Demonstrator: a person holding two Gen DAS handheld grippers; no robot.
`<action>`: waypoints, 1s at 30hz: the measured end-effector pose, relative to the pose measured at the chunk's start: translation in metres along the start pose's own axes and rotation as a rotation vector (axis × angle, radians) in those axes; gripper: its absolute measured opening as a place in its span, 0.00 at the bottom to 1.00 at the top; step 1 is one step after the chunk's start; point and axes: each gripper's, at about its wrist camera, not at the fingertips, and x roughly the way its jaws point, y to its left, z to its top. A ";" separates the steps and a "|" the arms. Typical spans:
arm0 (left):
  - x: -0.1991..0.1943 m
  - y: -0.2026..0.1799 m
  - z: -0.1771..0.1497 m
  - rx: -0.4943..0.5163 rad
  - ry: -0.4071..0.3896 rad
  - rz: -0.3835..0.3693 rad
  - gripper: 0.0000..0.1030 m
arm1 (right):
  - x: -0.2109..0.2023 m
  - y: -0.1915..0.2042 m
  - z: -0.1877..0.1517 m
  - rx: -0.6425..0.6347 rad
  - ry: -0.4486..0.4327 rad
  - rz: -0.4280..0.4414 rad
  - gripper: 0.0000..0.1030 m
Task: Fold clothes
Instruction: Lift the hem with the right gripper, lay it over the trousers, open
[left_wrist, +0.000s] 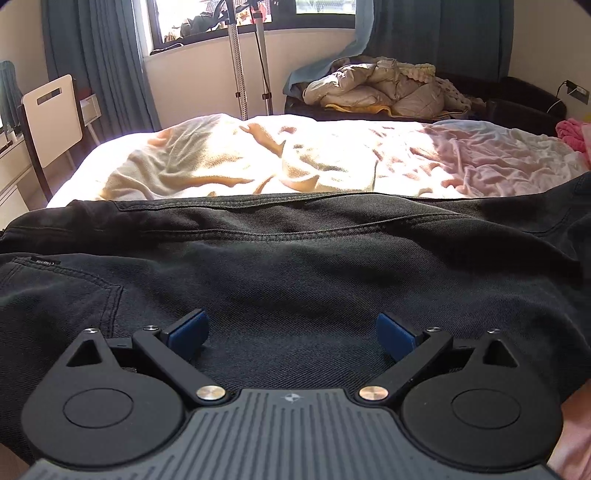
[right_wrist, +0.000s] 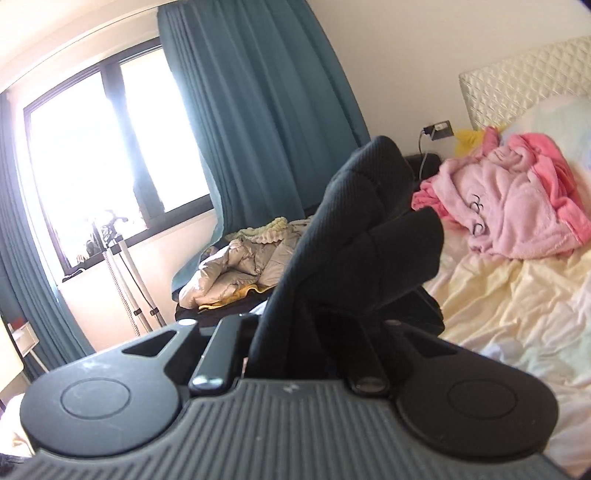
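Black jeans lie spread across the near part of the bed, with a back pocket at the left. My left gripper is open just above the denim; its blue pads stand wide apart with nothing between them. My right gripper is shut on a bunched end of the black jeans and holds it lifted above the bed; the fabric hides its fingertips.
The bed has a rumpled cream and pink sheet. A pink robe lies near the quilted headboard. A beige quilt is piled on a dark bench beyond the bed. A white chair stands left, tripod poles by the window.
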 end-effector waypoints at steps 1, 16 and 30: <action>-0.009 0.008 0.003 -0.022 -0.019 -0.007 0.95 | -0.003 0.020 -0.001 -0.035 -0.007 0.026 0.13; -0.101 0.158 -0.019 -0.509 -0.292 -0.161 0.95 | -0.091 0.278 -0.238 -0.837 0.158 0.618 0.11; -0.068 0.140 -0.032 -0.350 -0.214 -0.233 0.94 | -0.133 0.247 -0.207 -0.840 0.351 0.811 0.38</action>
